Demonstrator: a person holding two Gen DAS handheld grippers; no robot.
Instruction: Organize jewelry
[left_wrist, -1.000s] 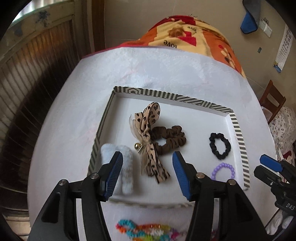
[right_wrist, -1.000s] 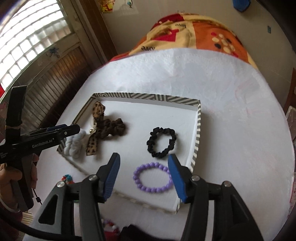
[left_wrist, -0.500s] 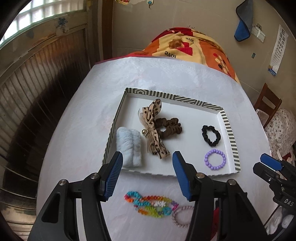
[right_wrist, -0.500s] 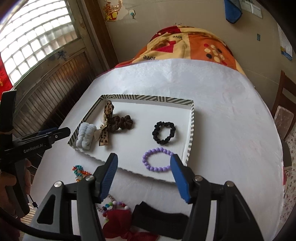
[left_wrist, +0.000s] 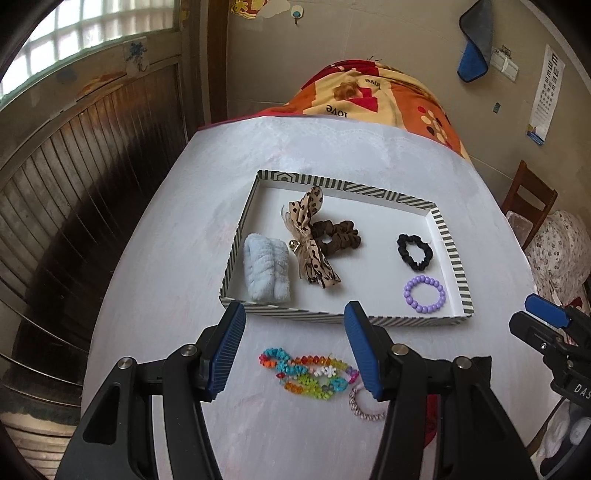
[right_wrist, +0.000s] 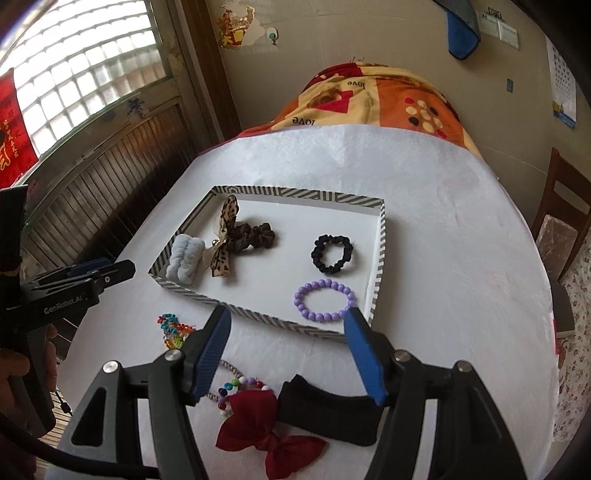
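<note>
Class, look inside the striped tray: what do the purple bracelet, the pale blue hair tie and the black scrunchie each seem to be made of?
Purple bracelet: round, smooth beads with a slight sheen, probably plastic or acrylic. Pale blue hair tie: fluffy, matte, ridged pile, looks like plush or chenille fabric. Black scrunchie: gathered, crinkled cloth, likely thin fabric over elastic. Striped tray: thin, printed walls, seemingly cardboard.

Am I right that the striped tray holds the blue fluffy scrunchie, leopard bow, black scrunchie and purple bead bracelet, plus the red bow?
Not quite. The red bow lies on the table in front of the striped tray, not in it, as the right wrist view shows. The other four are in the tray.
</note>
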